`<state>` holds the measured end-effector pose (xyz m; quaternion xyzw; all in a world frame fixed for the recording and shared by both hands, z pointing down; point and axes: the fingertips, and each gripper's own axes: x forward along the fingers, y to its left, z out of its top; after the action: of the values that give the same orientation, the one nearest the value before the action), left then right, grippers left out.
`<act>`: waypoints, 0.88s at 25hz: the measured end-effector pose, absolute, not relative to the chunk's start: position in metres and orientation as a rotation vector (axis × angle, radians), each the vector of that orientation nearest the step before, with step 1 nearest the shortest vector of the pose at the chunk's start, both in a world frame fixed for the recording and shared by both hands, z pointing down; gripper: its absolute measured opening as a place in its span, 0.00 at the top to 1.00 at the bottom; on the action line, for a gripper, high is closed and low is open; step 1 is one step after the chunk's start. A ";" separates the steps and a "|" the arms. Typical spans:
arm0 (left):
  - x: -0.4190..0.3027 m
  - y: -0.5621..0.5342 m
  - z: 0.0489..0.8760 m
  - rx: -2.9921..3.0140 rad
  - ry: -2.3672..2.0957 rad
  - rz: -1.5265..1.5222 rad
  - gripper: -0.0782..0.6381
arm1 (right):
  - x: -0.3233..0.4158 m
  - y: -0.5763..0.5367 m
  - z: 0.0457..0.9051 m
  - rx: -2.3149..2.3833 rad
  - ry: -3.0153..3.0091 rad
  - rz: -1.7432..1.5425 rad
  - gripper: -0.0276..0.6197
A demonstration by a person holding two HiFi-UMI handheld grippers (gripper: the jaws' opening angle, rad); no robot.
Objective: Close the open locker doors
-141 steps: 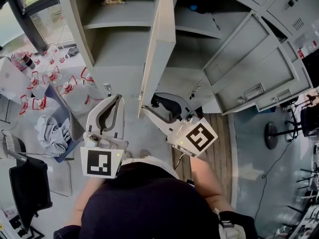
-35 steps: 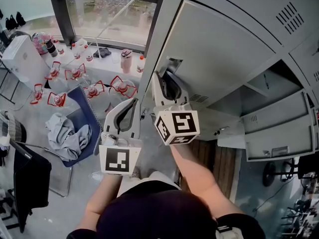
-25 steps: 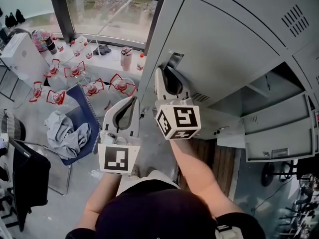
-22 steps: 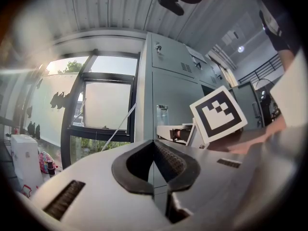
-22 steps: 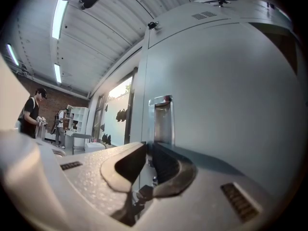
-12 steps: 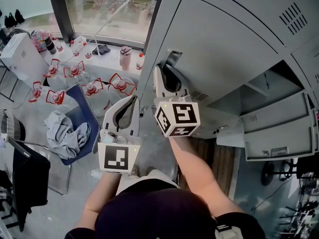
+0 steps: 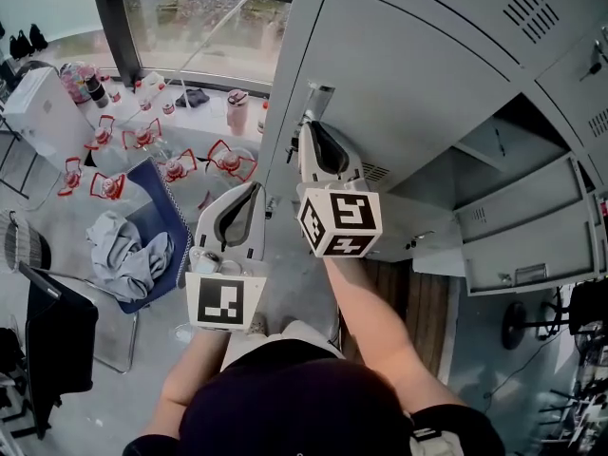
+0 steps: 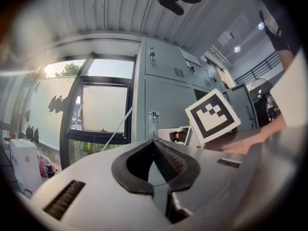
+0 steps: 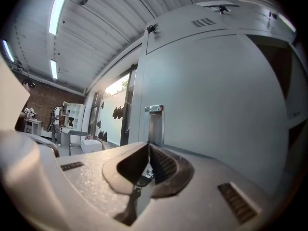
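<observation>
The right gripper [image 7: 306, 127] has its tips at the handle [image 7: 316, 96] of the left door [image 7: 427, 93], which looks shut; its jaws have just been closing and meet, with nothing seen between them. The left gripper [image 7: 255, 188], clenched and empty, hangs just left of it. Another door [image 7: 527, 240] stands open at the right

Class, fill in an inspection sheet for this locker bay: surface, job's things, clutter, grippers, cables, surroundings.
Surface: grey floor, with a wood strip by the lockers.
Job's things: big door looks shut or nearly so, handle on its edge; lower doors open.
Clutter: red-handled bottles, cloth, chair.
Grippers: right gripper at the handle, jaws just closing, tips together, nothing between; left gripper shut, empty, touching nothing.
Cables: thin cord slanting across the window.
Surroundings: window left of the lockers.
</observation>
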<state>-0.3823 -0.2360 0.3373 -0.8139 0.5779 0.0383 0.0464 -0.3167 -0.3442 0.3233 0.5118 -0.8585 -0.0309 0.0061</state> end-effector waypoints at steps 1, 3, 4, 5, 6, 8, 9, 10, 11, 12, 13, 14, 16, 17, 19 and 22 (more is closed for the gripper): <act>-0.381 -0.232 0.336 -2.485 1.757 0.118 0.89 | -0.312 -0.339 0.321 1.618 -2.682 -0.098 0.95; -0.377 -0.225 0.334 -2.487 1.742 0.125 0.89 | -0.304 -0.327 0.318 1.636 -2.677 -0.113 0.96; -0.375 -0.220 0.333 -2.489 1.734 0.130 0.89 | -0.299 -0.320 0.316 1.643 -2.674 -0.124 0.96; -0.372 -0.216 0.332 -2.492 1.725 0.135 0.89 | -0.294 -0.312 0.314 1.655 -2.668 -0.138 0.96; -0.369 -0.211 0.331 -2.496 1.715 0.137 0.89 | -0.287 -0.303 0.313 1.670 -2.660 -0.154 0.96; -0.359 -0.203 0.330 -2.507 1.687 0.136 0.89 | -0.271 -0.285 0.310 1.710 -2.637 -0.188 0.96; -0.354 -0.200 0.330 -2.514 1.670 0.135 0.89 | -0.262 -0.277 0.309 1.732 -2.623 -0.205 0.96; -0.348 -0.196 0.330 -2.522 1.652 0.136 0.89 | -0.253 -0.268 0.308 1.755 -2.607 -0.225 0.96; -0.342 -0.193 0.330 -2.532 1.632 0.139 0.89 | -0.243 -0.259 0.307 1.777 -2.589 -0.245 0.96; -0.335 -0.190 0.330 -2.544 1.611 0.146 0.89 | -0.234 -0.250 0.306 1.799 -2.570 -0.265 0.96; -0.327 -0.187 0.329 -2.558 1.588 0.154 0.89 | -0.224 -0.241 0.305 1.821 -2.550 -0.282 0.96; -0.318 -0.184 0.328 -2.572 1.564 0.162 0.89 | -0.215 -0.233 0.305 1.843 -2.530 -0.295 0.96; -0.297 -0.179 0.324 -2.597 1.504 0.171 0.89 | -0.192 -0.220 0.302 1.888 -2.490 -0.303 0.96; -0.285 -0.177 0.321 -2.607 1.469 0.171 0.89 | -0.179 -0.214 0.300 1.914 -2.469 -0.301 0.96; -0.259 -0.174 0.313 -2.636 1.411 0.168 0.89 | -0.150 -0.203 0.294 1.966 -2.422 -0.296 0.96; -0.226 -0.170 0.305 -2.684 1.362 0.174 0.89 | -0.107 -0.185 0.288 2.030 -2.363 -0.288 0.96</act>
<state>-0.2259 -0.1699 0.3048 -0.8885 0.4507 0.0575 0.0633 -0.1073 -0.1854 0.2881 0.6488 -0.7553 -0.0919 0.0064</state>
